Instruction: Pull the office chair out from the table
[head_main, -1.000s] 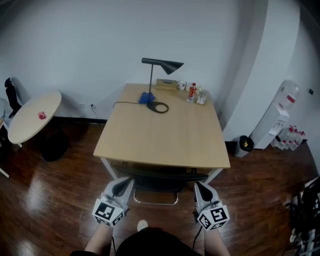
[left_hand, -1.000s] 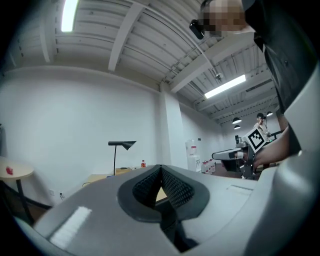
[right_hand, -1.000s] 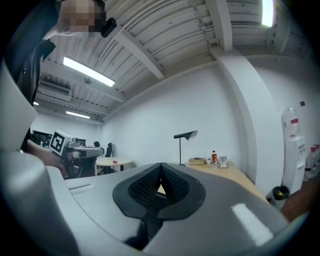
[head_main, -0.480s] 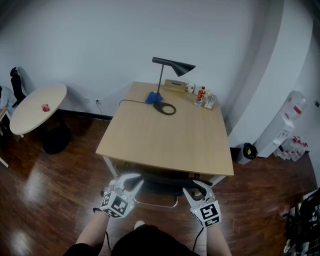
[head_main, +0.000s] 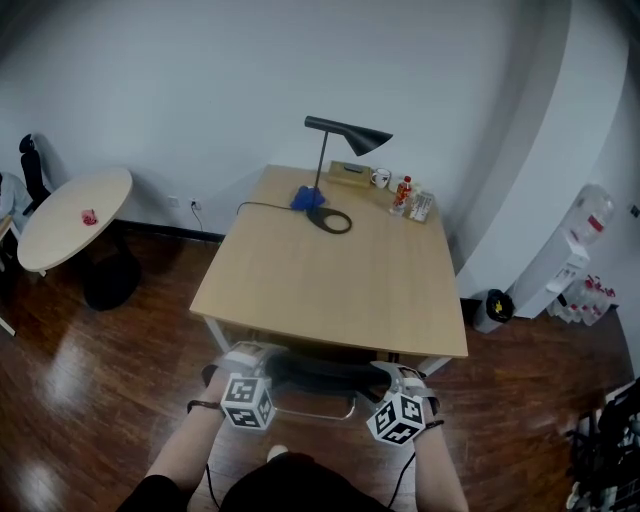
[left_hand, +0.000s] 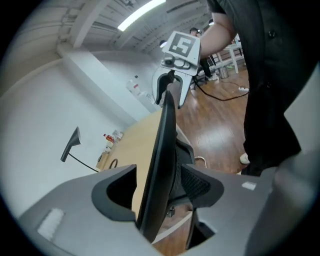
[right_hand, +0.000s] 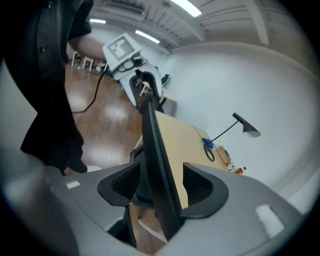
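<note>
Black chair backrest (head_main: 318, 366) spans lower centre, its edge inside just-opened wide jaws of my left gripper (head_main: 243, 356) and right gripper (head_main: 397, 374), unclamped

An office: big wooden desk (head_main: 330, 285) with a lamp (head_main: 348, 132), a round table (head_main: 65, 235), a water cooler (head_main: 572, 250).

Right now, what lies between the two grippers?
The black office chair's thin top edge spans from left gripper to right gripper; both jaws, just opening, straddle it. Seen in both gripper views.
</note>
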